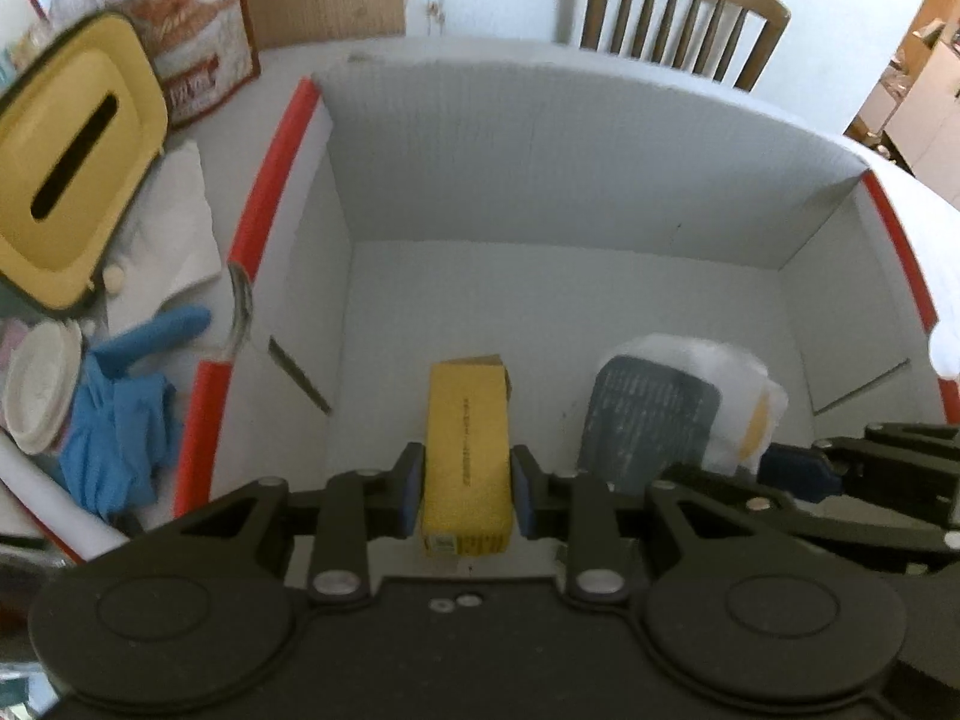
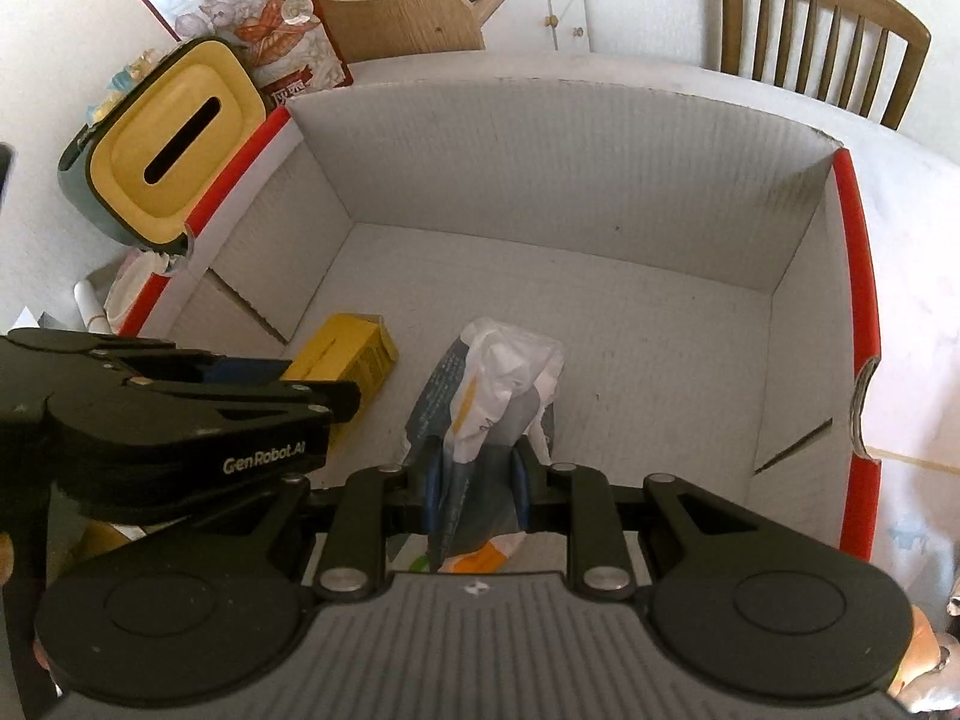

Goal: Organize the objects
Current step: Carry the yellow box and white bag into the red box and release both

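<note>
Down inside the white cardboard box (image 1: 540, 180), the left gripper (image 1: 462, 495) clamps a yellow carton (image 1: 467, 450) between its blue pads; the carton's near end is partly cut off behind the gripper body. At three o'clock from it, the right gripper (image 2: 477, 477) pinches a crumpled plastic-wrapped packet (image 2: 492, 384), whose print is too blurred to read. Beyond the box's red rim, toward ten o'clock, sit a yellow-lidded tissue box (image 1: 72, 162) and blue gloves (image 1: 120, 438), and a wooden chair (image 1: 684, 12) stands at twelve.
</note>
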Tool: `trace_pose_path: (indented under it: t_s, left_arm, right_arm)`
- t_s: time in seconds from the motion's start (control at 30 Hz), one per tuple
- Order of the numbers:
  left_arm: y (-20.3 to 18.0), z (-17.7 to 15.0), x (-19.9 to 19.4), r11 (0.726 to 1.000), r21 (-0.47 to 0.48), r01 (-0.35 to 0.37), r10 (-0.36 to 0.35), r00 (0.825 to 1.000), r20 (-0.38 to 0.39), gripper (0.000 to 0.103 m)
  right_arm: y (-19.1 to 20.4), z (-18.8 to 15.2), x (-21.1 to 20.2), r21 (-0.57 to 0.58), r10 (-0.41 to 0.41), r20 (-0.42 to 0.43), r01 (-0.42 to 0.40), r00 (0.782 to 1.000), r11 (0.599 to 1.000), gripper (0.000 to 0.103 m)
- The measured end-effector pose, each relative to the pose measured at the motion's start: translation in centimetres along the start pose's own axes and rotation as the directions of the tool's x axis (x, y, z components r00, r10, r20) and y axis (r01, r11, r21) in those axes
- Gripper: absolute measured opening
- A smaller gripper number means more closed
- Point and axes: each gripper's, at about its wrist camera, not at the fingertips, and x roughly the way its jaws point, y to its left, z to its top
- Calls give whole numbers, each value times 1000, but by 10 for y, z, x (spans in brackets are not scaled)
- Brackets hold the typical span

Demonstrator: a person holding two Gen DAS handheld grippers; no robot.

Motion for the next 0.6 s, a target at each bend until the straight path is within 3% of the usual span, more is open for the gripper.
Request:
trace_pose_path:
  t_s: [0.3,0.6]
  left_arm:
    - [5,1,4,1000,-24,12,-13,999,-35,29]
    - [2,0,-10,999,-18,27,-27,1000,4,41]
  right_arm:
    - [5,-2,-6,-20,-22,15,22,1000,1000,24]
    - [-1,-9,-25,-1,-7,39,7,999,1000,31]
